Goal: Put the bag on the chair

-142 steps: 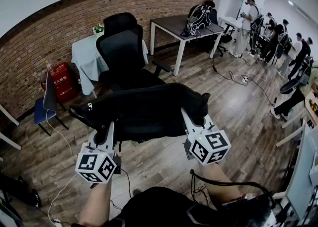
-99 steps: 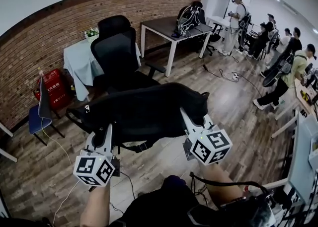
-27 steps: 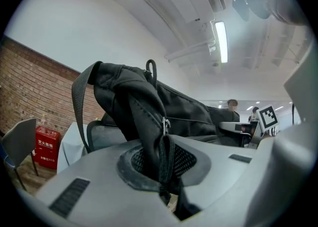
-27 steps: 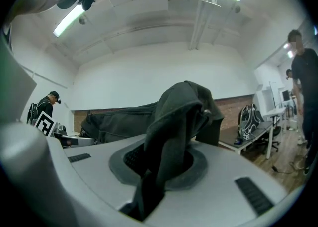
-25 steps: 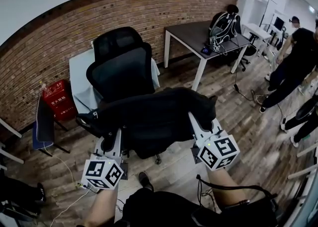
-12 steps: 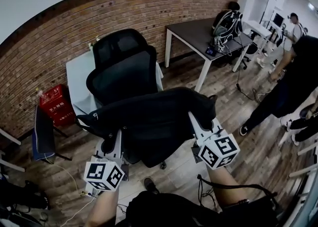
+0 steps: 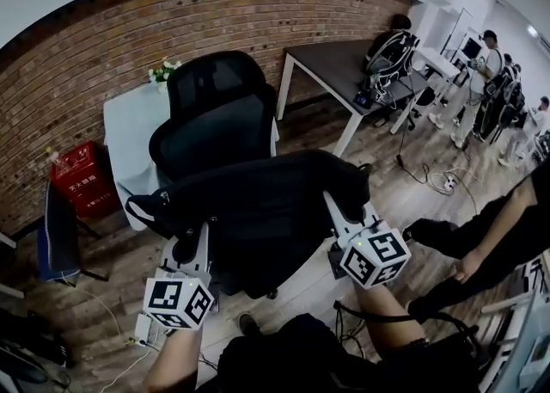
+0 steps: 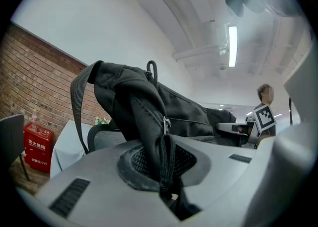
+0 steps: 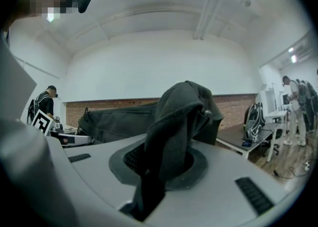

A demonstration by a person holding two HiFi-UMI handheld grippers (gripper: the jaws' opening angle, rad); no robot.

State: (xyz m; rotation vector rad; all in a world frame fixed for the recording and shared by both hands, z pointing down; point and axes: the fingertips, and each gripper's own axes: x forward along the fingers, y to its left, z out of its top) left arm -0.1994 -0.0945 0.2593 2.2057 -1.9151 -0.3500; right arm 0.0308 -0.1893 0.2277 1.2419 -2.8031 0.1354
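Two tight grips on the black bag (image 7: 266, 202): left gripper (image 7: 189, 245), right gripper (image 7: 347, 214).

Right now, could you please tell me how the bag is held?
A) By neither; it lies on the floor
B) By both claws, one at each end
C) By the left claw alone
B: the left claw and the right claw are each shut on one end of the bag, and both gripper views show its fabric pinched between them.
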